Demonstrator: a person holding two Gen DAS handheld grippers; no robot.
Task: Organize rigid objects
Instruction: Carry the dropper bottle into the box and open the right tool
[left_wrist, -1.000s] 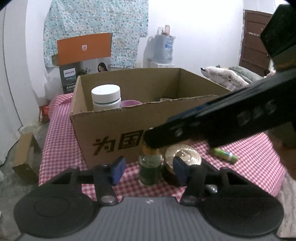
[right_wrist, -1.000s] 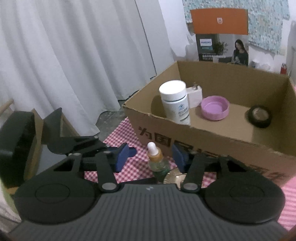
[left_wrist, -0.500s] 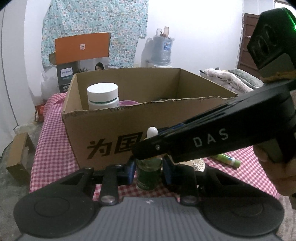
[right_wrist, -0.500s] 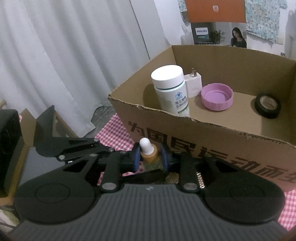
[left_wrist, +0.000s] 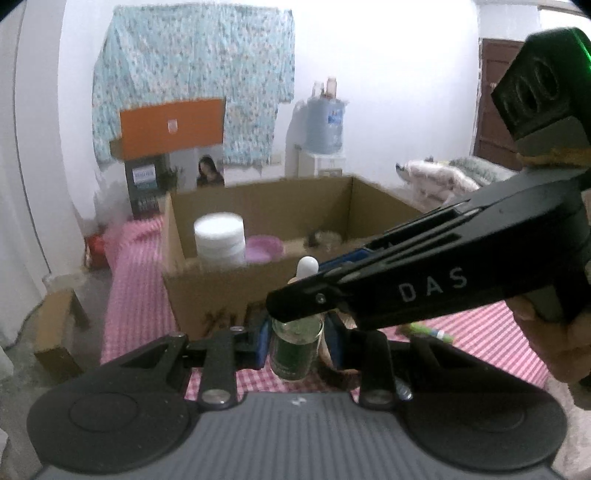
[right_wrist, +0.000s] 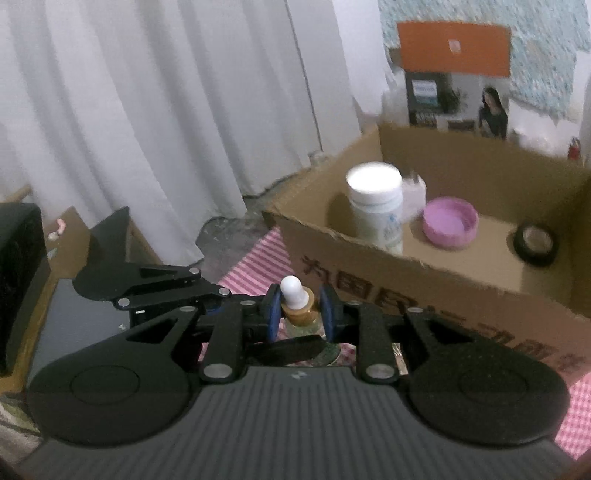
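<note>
A small dropper bottle (left_wrist: 295, 347) of green glass, with an amber collar and a white bulb (right_wrist: 293, 291), stands upright between both grippers. My left gripper (left_wrist: 295, 336) is shut on its glass body. My right gripper (right_wrist: 300, 314) is shut on the collar just below the bulb; in the left wrist view it reaches in from the right, held by a hand (left_wrist: 554, 343). Just behind the bottle is the open cardboard box (left_wrist: 221, 291) with printed characters on its front wall (right_wrist: 443, 295).
The box holds a white pill bottle (right_wrist: 375, 206), a white plug (right_wrist: 413, 192), a pink lid (right_wrist: 450, 221) and a black tape roll (right_wrist: 535, 243). A gold round lid (left_wrist: 324, 349) and a green-white tube (left_wrist: 428, 330) lie on the pink checked cloth (left_wrist: 136, 295). White curtains hang left.
Both grippers stood open around the dropper bottle a second ago. They have closed on it, left on the glass, right on the collar, and the bottle has risen slightly against the box.
</note>
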